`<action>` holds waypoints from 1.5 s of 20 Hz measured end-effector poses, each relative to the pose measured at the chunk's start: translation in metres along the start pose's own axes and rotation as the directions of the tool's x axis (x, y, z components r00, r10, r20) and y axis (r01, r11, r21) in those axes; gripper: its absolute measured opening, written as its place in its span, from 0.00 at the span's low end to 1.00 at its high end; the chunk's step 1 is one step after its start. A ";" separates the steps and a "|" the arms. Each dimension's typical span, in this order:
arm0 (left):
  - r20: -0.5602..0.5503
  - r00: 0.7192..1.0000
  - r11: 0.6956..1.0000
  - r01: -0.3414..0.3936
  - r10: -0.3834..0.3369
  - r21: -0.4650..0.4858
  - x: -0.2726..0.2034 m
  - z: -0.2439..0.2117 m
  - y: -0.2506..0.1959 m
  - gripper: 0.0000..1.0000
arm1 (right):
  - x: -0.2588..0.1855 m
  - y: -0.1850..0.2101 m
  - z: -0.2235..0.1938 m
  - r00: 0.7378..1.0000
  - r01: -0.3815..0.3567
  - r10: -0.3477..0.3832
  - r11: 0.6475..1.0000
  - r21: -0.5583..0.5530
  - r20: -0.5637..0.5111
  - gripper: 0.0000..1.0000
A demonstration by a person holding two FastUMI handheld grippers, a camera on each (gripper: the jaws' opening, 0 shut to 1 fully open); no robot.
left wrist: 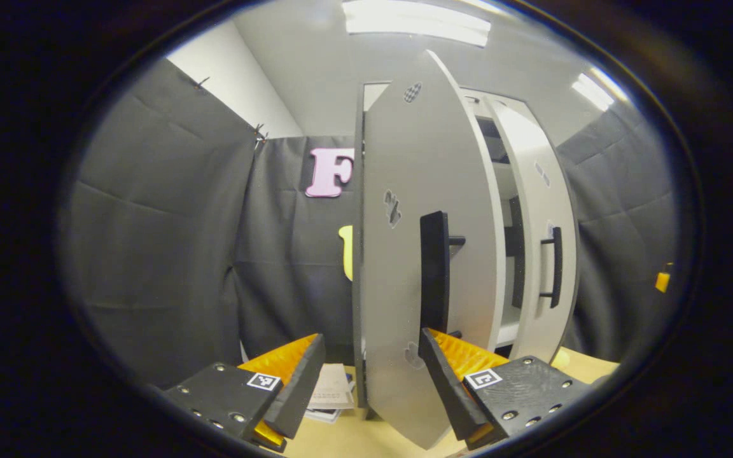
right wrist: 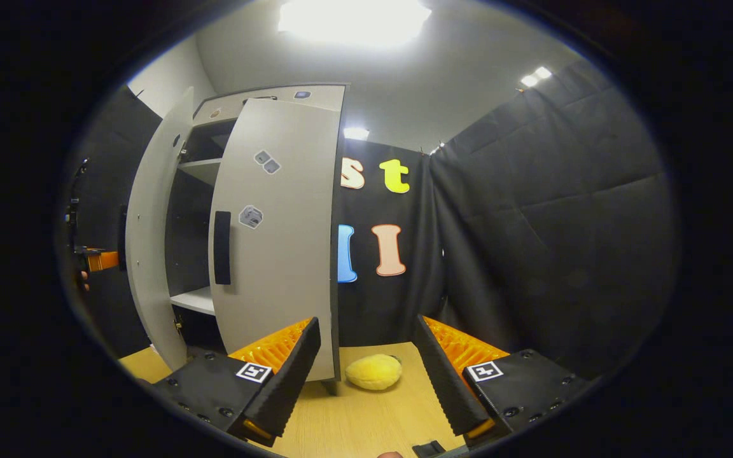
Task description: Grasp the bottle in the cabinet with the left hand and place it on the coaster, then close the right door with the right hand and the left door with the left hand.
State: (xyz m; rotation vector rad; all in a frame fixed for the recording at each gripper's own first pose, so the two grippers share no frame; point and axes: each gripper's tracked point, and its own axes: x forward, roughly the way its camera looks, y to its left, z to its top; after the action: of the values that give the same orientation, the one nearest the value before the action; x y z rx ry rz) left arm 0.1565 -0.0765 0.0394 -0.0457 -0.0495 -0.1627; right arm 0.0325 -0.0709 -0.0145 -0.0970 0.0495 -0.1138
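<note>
The bottle and coaster I cannot find from where either camera looks, so I judge the work is at the doors. In the left gripper view the left door stands edge-on between the fingers of the left gripper, jaws spread wide, its black handle just above one finger. Beyond it the right door hangs part open.

To shut the left door well, I would push flat on the panel near the handle edge and follow its swing, not pinch it.

In the right gripper view the right gripper hovers over the wooden table, jaws also spread, holding nothing, near the right door's lower corner. The cabinet shows 2 shelves inside. A yellow soft lump lies on the table just beside that door, clear of its closing path I think. Papers sit by the left door's foot.
</note>
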 end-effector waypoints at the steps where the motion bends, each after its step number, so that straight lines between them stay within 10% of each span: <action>1: 0.004 1.000 1.000 0.009 -0.009 -0.002 0.003 -0.001 -0.007 0.96 | -0.002 -0.004 0.000 1.000 0.005 -0.005 1.000 -0.002 -0.001 0.95; 12: 0.013 0.999 0.999 0.038 -0.039 0.027 0.026 -0.010 -0.052 0.96 | -0.015 -0.020 0.001 1.000 0.008 -0.008 1.000 -0.021 -0.001 0.95; 30: 0.037 0.995 0.989 -0.096 0.093 0.110 -0.144 0.007 0.004 0.96 | -0.037 0.030 0.043 0.970 -0.222 0.217 0.975 0.031 0.110 0.95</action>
State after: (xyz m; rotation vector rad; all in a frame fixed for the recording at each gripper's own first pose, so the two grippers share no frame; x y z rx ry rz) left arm 0.0152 -0.0487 0.0387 0.0612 -0.0884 -0.0644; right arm 0.0014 -0.0330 0.0269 -0.0542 -0.0483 0.1118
